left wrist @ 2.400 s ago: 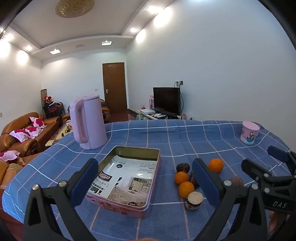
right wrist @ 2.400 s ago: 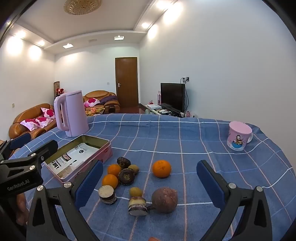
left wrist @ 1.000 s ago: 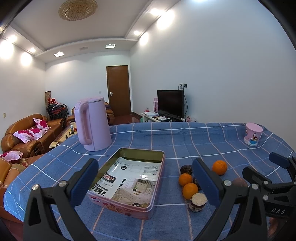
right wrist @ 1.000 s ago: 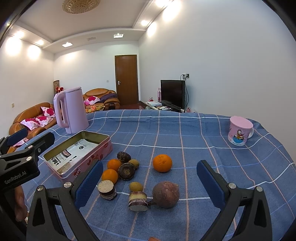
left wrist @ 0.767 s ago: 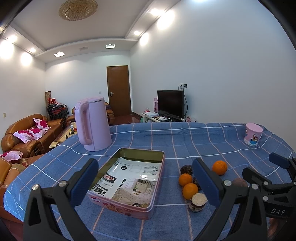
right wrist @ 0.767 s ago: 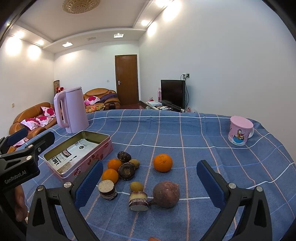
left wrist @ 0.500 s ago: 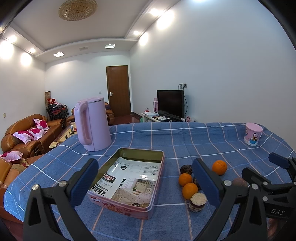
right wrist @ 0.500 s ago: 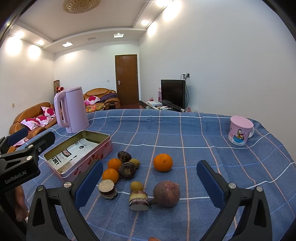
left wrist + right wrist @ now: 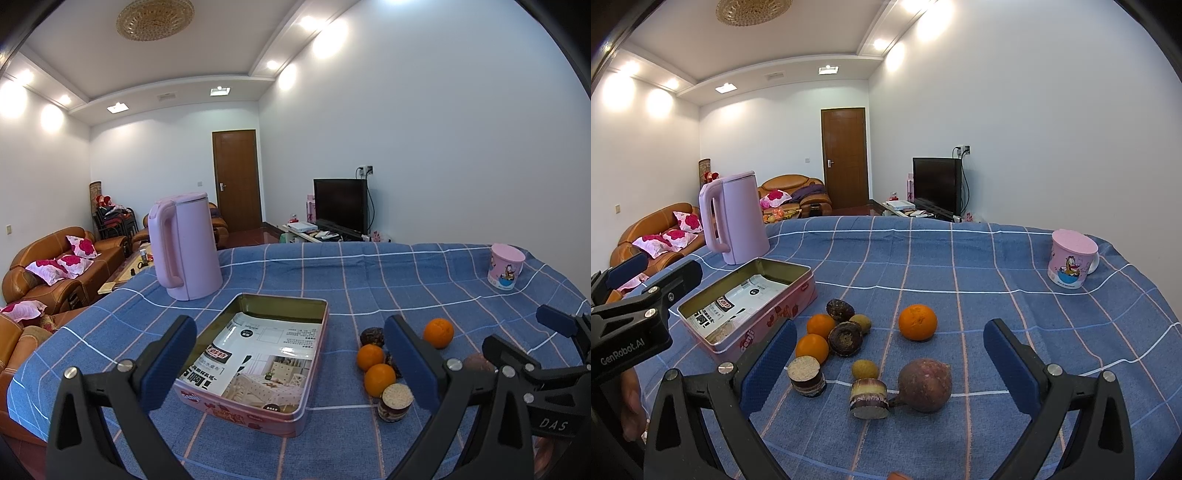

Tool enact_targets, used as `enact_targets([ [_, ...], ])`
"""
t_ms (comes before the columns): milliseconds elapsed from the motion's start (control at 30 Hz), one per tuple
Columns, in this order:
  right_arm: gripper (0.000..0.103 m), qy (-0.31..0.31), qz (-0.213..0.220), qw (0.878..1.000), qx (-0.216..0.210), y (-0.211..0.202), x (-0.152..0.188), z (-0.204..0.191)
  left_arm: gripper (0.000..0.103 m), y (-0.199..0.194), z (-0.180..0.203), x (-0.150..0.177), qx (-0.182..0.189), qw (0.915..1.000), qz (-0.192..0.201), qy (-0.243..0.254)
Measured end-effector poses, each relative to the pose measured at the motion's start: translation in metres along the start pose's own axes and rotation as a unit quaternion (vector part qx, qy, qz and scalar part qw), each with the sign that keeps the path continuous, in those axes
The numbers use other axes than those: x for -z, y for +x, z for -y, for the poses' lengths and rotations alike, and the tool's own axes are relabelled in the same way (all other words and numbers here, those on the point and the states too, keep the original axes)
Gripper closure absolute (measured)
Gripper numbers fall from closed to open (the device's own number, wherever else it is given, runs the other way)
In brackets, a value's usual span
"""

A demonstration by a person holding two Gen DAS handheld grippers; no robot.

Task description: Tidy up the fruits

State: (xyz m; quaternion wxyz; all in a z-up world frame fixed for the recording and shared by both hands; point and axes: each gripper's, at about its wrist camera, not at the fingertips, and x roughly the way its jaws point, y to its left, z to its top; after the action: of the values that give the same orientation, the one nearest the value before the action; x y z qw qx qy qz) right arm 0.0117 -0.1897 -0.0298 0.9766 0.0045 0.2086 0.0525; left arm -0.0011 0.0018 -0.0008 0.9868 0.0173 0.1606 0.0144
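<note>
A pile of fruit lies on the blue checked cloth: three oranges, the largest [image 9: 918, 322] apart at the right, two dark round fruits [image 9: 845, 338], small yellow-green ones [image 9: 864, 369], two cut purple stubs [image 9: 806, 376] and a reddish-brown fruit [image 9: 925, 384]. An open pink tin [image 9: 258, 350] with a printed leaflet inside sits to the left of the pile, which also shows in the left wrist view [image 9: 379, 374]. My left gripper [image 9: 291, 360] is open above the tin's near end. My right gripper [image 9: 890, 363] is open over the near fruit. Both are empty.
A pink kettle [image 9: 184, 245] stands behind the tin at the left. A pink cartoon cup [image 9: 1071, 262] stands at the far right of the table [image 9: 960, 258]. Sofas, a door and a TV lie beyond the table.
Both views have tilted slightly up since 2.4 s ago; little has changed in the last second. Both grippers stay open and no fruit has moved.
</note>
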Motion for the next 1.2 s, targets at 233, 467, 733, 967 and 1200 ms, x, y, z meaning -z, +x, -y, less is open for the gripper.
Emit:
enact_targets([
  [233,0.001,0.001,-0.002,1.0,0.001,0.001,0.002,-0.001,0.0,0.0,0.002,0.002,0.002,1.0,-0.003,0.004],
  [467,0.001,0.006,-0.007,1.0,0.005,0.004,0.005,0.005,0.0,0.004,0.008,0.007,0.004,0.9999,-0.009,0.009],
  [733,0.001,0.011,-0.018,0.999,0.025,0.012,0.011,0.017,0.0,0.014,0.016,0.016,0.013,0.9996,-0.022,0.014],
  [967,0.001,0.035,-0.051,0.996,0.062,0.03,0.023,0.039,0.0,0.027,0.031,0.031,0.043,0.9973,-0.054,0.024],
  [1200,0.001,0.046,-0.081,0.994,0.055,0.044,0.028,0.048,0.0,0.039,0.041,0.041,0.06,0.9944,-0.081,0.031],
])
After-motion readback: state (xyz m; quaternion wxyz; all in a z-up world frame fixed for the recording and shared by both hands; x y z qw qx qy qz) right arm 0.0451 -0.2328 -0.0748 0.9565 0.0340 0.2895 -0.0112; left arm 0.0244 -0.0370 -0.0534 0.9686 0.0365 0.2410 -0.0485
